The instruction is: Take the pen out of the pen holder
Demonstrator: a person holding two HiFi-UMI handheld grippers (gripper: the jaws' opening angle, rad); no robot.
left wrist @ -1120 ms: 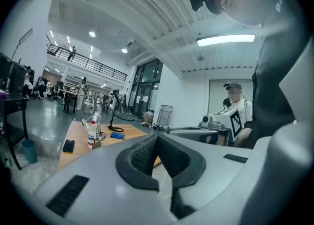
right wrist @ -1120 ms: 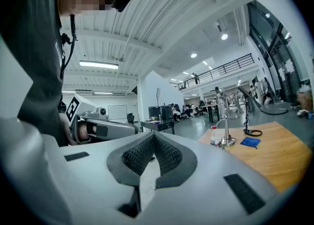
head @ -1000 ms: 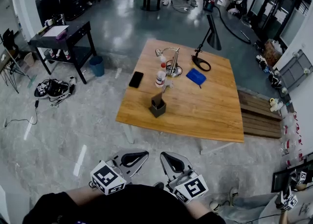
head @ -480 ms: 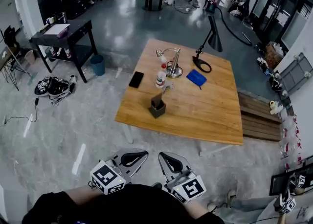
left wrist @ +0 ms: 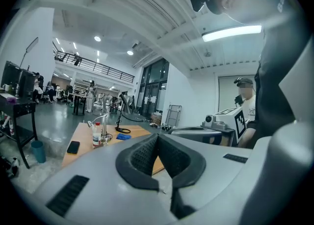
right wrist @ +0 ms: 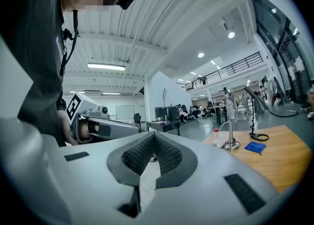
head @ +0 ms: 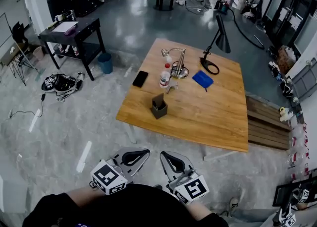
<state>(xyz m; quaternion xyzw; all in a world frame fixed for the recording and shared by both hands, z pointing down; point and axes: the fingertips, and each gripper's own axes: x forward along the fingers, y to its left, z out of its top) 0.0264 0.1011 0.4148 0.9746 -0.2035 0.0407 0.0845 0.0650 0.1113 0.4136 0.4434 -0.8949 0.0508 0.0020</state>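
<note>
The dark pen holder stands on the near left part of the wooden table, well ahead of both grippers. A pen inside it is too small to make out. My left gripper and right gripper are held side by side close to my body, over the floor short of the table. Both are shut with nothing between the jaws. In the left gripper view the left gripper has its pads meeting at the tips. The right gripper view shows the right gripper the same way.
On the table are a black phone, a plastic bottle, a chrome gooseneck lamp, a blue cloth and a black desk lamp. A black side table and blue bin stand left; a low wooden bench lies right.
The head view has shifted a little, so the table sits slightly higher and to the right. Both grippers stay shut in about the same place.
</note>
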